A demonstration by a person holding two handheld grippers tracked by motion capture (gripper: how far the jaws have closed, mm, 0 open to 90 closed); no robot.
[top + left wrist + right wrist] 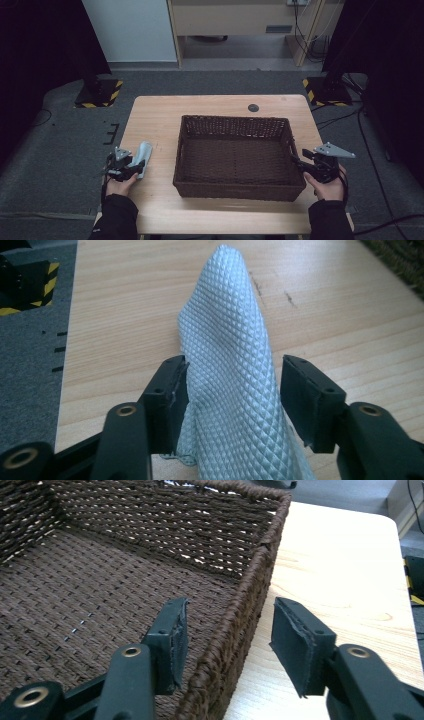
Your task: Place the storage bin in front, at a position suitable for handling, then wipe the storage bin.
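Note:
A pale blue-grey waffle-weave cloth lies bunched on the left part of the wooden table. In the left gripper view the cloth runs up between the jaws of my left gripper; the left pad touches it, the right pad stands just clear, so the gripper is open. A dark brown wicker basket sits in the middle of the table, with nothing inside. My right gripper is open, its jaws astride the basket's right wall without pressing on it.
A small black round disc is set in the table behind the basket. Bare wood lies in front of the basket and along its right side. Black stands with yellow-striped bases stand on the floor beyond both far corners.

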